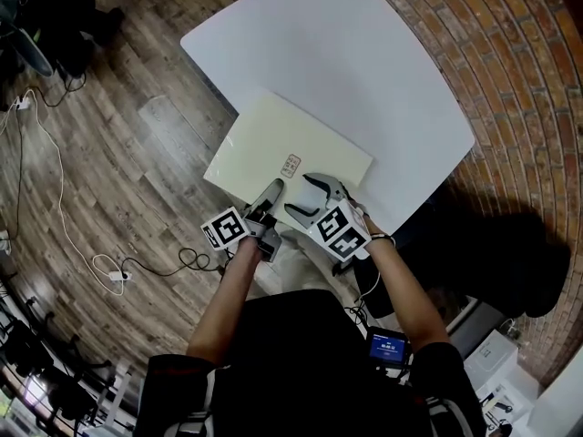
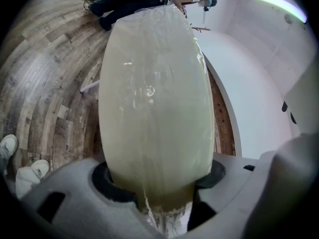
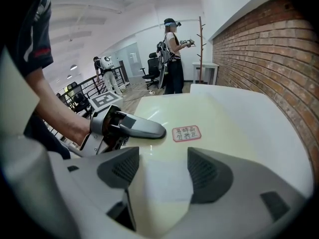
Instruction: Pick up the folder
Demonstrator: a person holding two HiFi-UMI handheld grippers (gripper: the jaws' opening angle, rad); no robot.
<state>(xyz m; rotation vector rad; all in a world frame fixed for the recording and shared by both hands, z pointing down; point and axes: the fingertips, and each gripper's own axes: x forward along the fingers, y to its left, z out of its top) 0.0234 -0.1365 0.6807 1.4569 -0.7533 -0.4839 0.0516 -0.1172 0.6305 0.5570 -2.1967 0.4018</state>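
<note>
A cream folder (image 1: pixel 291 144) with a small red-printed label (image 1: pixel 291 165) lies flat on the white table (image 1: pixel 364 53), and its near-left part overhangs the table edge. My left gripper (image 1: pixel 271 195) is at the folder's near edge. In the right gripper view one of its fingers (image 3: pixel 142 129) lies above the sheet, while the other is hidden below. In the left gripper view the folder (image 2: pixel 154 98) runs between the wide jaws of that gripper (image 2: pixel 157 185), and I see no pad pressing on it. My right gripper (image 1: pixel 310 197) hovers open over the folder's near corner (image 3: pixel 199 113), holding nothing.
Wood floor with cables and a power strip (image 1: pixel 114 276) lies left of the table. Brick paving (image 1: pixel 519 71) is on the right. People (image 3: pixel 172 54) and a coat stand (image 3: pixel 201 49) are in the room beyond the table.
</note>
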